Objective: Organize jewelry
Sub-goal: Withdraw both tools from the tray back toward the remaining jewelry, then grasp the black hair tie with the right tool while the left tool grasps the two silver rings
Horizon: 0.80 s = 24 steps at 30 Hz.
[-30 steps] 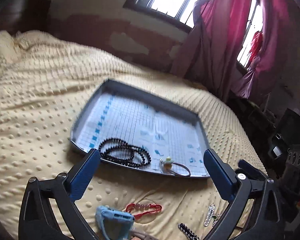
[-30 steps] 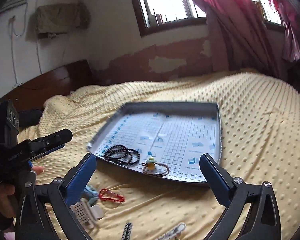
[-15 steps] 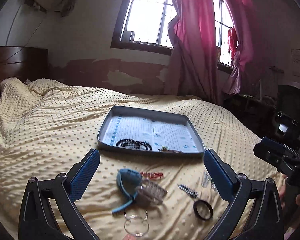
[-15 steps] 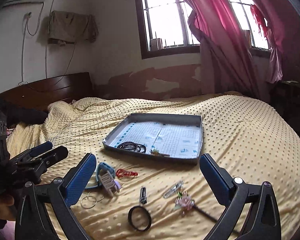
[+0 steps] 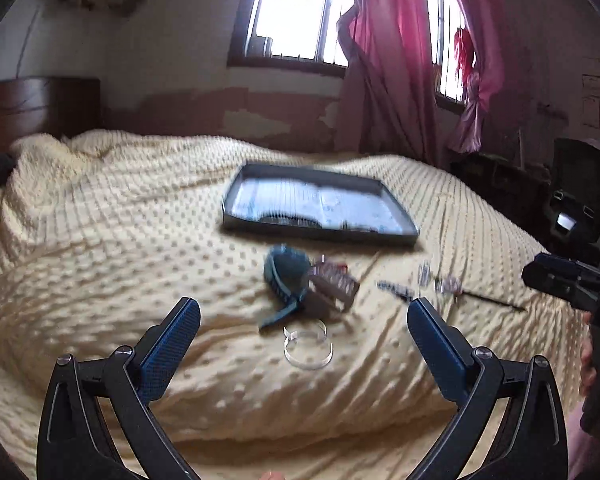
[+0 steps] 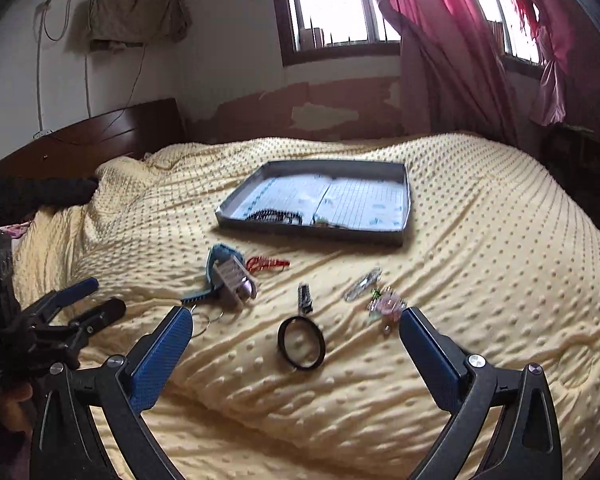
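Note:
A grey tray lies mid-bed with a black bead string and a small charm on a cord at its near edge. On the blanket before it lie a blue watch, a grey claw clip, a red cord bracelet, a black bangle, a clear ring, a dark hair clip, a silver clip and a pink flower pin. My left gripper and right gripper are both open, empty, pulled back from the items.
The yellow dotted blanket covers the whole bed. A dark wooden headboard is at the left, pink curtains and a window behind. A dark chair stands off the bed's right side.
Both grippers have drawn back and up from the tray, so the loose items on the blanket have come into view. Both stay open and empty.

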Motion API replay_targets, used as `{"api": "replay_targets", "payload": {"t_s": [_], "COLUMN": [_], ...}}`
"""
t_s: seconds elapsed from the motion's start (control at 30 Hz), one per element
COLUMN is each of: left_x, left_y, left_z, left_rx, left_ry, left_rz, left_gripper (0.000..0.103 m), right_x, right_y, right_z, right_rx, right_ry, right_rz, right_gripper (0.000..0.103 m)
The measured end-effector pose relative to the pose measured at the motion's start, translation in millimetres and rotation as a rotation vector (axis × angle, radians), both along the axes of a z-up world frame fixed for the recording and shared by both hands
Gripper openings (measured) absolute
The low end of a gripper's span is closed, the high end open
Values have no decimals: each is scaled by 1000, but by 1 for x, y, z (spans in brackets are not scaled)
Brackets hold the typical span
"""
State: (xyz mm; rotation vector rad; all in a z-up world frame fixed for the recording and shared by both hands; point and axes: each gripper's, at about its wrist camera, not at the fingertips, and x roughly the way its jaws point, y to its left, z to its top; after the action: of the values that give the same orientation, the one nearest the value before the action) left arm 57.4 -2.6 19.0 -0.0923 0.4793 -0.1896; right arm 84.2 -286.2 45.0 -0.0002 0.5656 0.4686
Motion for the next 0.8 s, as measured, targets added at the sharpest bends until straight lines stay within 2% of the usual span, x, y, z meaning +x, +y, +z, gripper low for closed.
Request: {"api": "replay_targets", "payload": {"t_s": [0.1, 0.23, 0.43, 0.47, 0.53, 0.6, 0.7, 0.8], "left_x": [3, 7, 17, 19, 24, 30, 37, 43], "left_y": [2, 3, 8, 8, 7, 7, 5, 2], "left_z": [-20, -33, -43, -44, -45, -48, -54, -59], "left_rx": [18, 49, 27, 20, 18, 18, 22, 42], "left_ry": [78, 121, 149, 147, 155, 173, 205, 218], "left_rz": [-10, 0, -28, -37, -58, -81, -107, -129], "left_gripper": [101, 101, 101, 100, 97, 94, 83, 82], "right_x": [2, 10, 31, 35, 43, 52, 63, 71], "right_y": [3, 7, 9, 9, 11, 12, 11, 8], "right_z": [-8, -18, -36, -38, -44, -51, -58, -63], "right_rx": [-25, -51, -50, -56, -72, -91, -104, -104], "right_ry": [37, 88, 210, 222, 249, 277, 313, 335], "right_rz": [11, 25, 50, 60, 81, 92, 101, 104], "right_gripper": [103, 103, 103, 101, 86, 77, 72, 67]}}
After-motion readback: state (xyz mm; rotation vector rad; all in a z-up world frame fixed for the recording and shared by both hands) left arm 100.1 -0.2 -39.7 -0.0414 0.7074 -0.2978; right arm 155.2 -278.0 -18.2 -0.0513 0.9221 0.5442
